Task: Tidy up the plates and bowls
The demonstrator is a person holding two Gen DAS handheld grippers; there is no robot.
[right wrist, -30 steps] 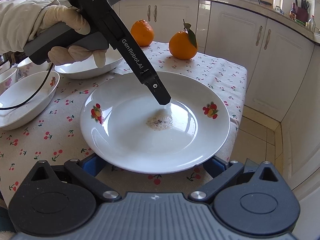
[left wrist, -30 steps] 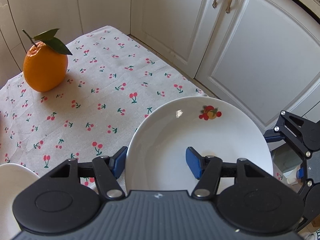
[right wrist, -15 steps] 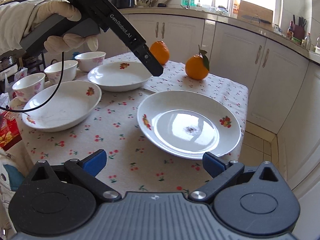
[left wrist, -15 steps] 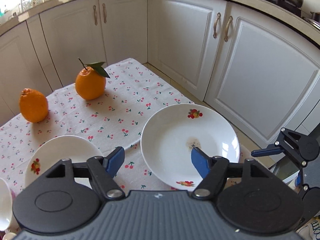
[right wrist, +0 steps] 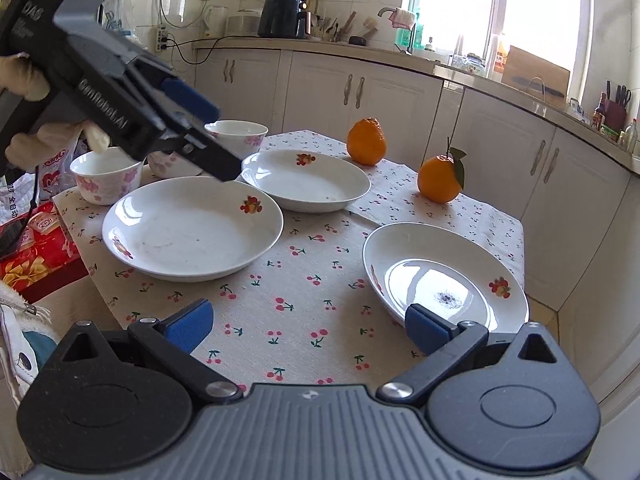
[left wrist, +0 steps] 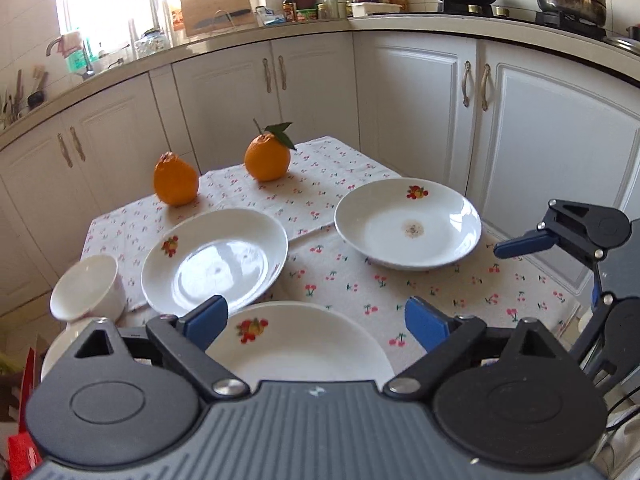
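Three white fruit-print plates lie on the cherry-print tablecloth: a stained one (left wrist: 408, 226) (right wrist: 444, 276) near the right edge, a middle one (left wrist: 214, 258) (right wrist: 306, 180) and a nearer one (left wrist: 300, 344) (right wrist: 192, 236). Small floral bowls (right wrist: 106, 176) (right wrist: 236, 134) stand at the table's left end. My left gripper (left wrist: 316, 324) hovers above the nearer plate, jaws opening with nothing between them. One of its blue pads (right wrist: 190, 98) shows in the right wrist view. My right gripper (right wrist: 308, 328) is open and empty over bare cloth, left of the stained plate.
Two oranges (left wrist: 176, 180) (left wrist: 267, 158) sit at the far end of the table. White cabinets (left wrist: 420, 92) run close behind and to the right. Red packets (right wrist: 40, 256) lie off the table's left side. A gloved hand (right wrist: 48, 140) holds the left gripper.
My left gripper let go of the stained plate's rim, widened its jaws and drew back and up. My right gripper also backed away from that plate, which stays on the cloth.
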